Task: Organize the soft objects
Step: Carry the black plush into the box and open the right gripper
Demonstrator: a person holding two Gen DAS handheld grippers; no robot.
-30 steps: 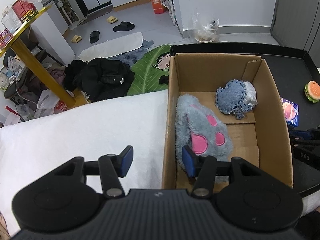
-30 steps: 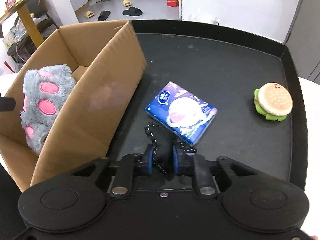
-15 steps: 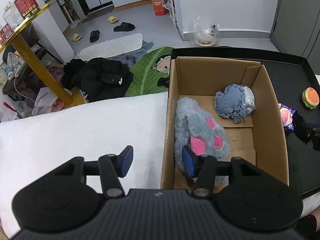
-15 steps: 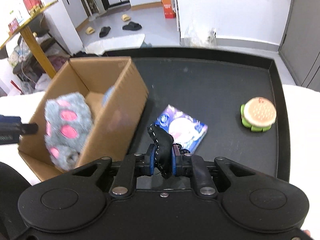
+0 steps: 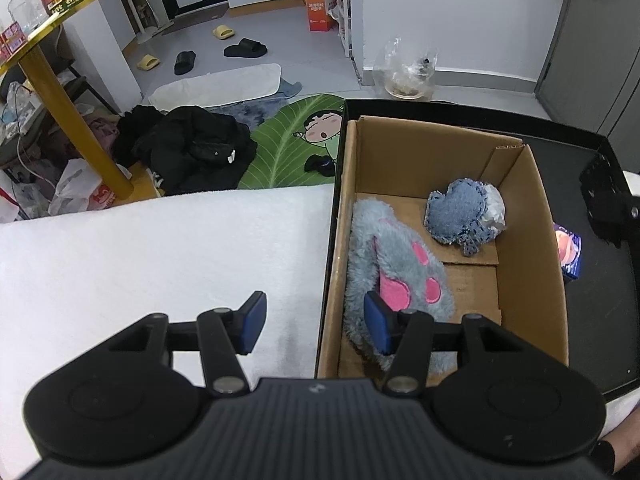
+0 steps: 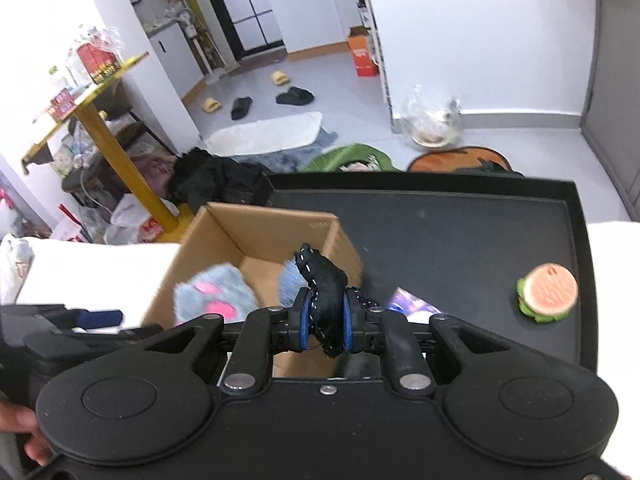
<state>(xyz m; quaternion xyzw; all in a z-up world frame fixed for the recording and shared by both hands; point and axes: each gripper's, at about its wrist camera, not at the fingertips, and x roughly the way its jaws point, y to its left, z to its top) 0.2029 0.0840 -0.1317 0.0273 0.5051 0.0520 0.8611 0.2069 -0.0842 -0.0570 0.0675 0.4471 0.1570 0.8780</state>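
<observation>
I'm lifting the black toy (image 6: pixel 325 303) — a second ago it was low beside the tissue pack (image 6: pixel 408 303) on the tray (image 6: pixel 460 232); now it's hanging above the box's (image 6: pixel 256 236) near-right corner, the right claw (image 6: pixel 324 322) clamped tight on it. So the drop should be coming next. My left claw (image 5: pixel 314 322) is waiting half open, holding nothing, straddling the box's left wall. The toy's shape is hard to make out, and the tissue pack is mostly hidden.

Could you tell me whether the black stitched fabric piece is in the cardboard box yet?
Not yet: the right gripper holds the black fabric piece above the cardboard box.
</observation>
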